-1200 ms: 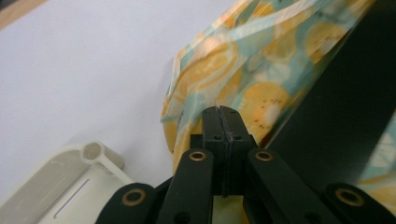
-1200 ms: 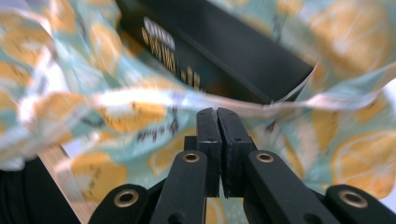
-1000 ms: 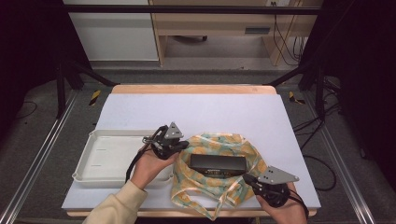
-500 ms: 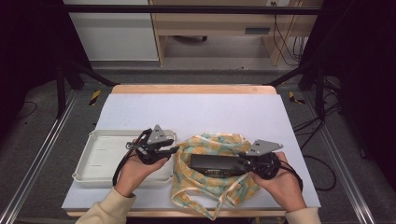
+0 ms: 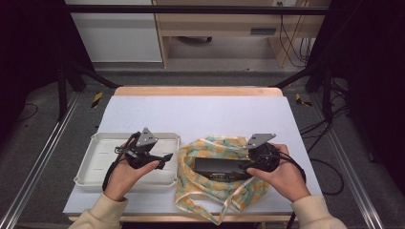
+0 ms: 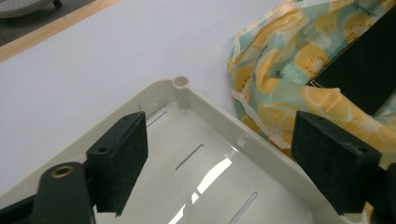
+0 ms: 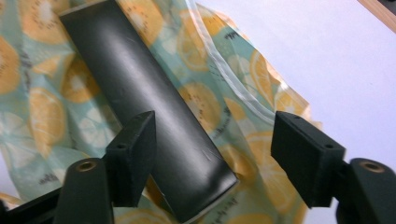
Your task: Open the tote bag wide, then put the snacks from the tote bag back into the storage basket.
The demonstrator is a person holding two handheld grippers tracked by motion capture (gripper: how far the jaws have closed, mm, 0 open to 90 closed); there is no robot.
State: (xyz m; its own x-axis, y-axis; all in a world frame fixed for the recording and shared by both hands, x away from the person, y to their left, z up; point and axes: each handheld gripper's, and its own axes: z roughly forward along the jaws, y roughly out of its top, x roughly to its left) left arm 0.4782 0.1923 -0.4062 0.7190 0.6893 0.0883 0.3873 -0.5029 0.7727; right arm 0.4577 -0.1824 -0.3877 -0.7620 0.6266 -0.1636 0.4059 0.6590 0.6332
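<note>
A long black box [image 5: 219,166] lies on a cloth printed with yellow fruit slices [image 5: 215,147] at the front middle of the white table. My right gripper [image 5: 246,166] is open at the box's right end. In the right gripper view the box [image 7: 140,93] runs up between the spread jaws of the right gripper [image 7: 212,135], over the cloth [image 7: 42,107]. My left gripper [image 5: 165,157] is open above the right part of a white tray [image 5: 102,143]. In the left gripper view, the left gripper [image 6: 219,140] frames the tray's corner [image 6: 205,107], beside the cloth [image 6: 271,56] and the box [image 6: 369,70].
The tray holds nothing and sits at the front left, touching the cloth's left edge. A loose cloth strap [image 5: 224,210] hangs toward the table's front edge. The far half of the table [image 5: 200,112] is bare white. Metal rails [image 5: 43,162] run along both sides.
My right gripper has moved from the front right corner up and left to the box's right end. My left gripper has drifted left, off the cloth's edge and over the tray.
</note>
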